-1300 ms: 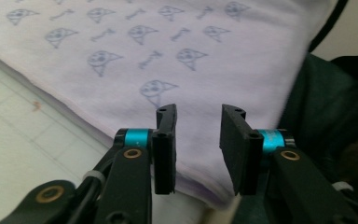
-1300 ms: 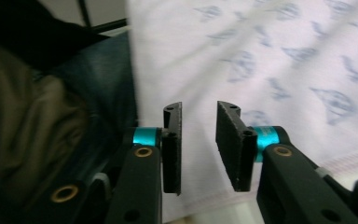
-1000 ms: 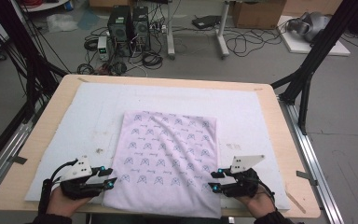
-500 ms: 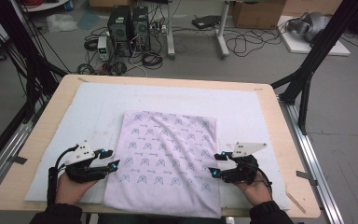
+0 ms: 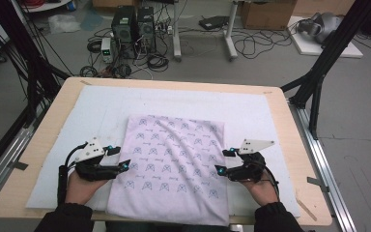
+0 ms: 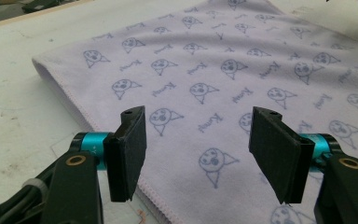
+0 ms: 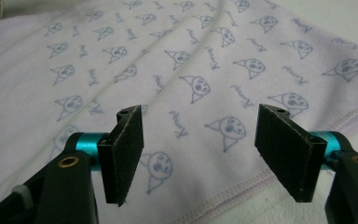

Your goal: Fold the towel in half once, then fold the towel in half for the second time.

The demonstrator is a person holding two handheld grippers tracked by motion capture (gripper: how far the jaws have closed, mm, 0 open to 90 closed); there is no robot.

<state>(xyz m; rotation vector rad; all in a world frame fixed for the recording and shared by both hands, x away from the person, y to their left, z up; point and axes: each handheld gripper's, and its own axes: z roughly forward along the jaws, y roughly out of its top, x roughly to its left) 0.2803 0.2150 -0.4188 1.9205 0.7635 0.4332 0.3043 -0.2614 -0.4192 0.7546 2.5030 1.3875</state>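
Note:
A pale lilac towel (image 5: 174,164) printed with small blue cartoon faces lies folded flat on the white mat, its near end hanging over the table's front edge. My left gripper (image 5: 118,157) is at the towel's left hem, open, jaws pointing inward over the cloth. In the left gripper view the towel (image 6: 223,56) spreads out beyond the left gripper (image 6: 198,140), whose pads hold nothing. My right gripper (image 5: 222,161) sits at the right hem, also open. The right gripper view has the stitched hem of the towel (image 7: 168,56) running under the empty right gripper (image 7: 200,144).
A white felt mat (image 5: 77,125) covers most of the wooden table (image 5: 43,125). Black frame legs (image 5: 319,72) stand at both far corners, and metal rails (image 5: 326,159) run along the sides. Computers and cables (image 5: 135,29) lie on the floor beyond.
Both hands have moved away from the table's front edge, farther up along the towel's sides. The jaws have stayed open and the towel has not shifted.

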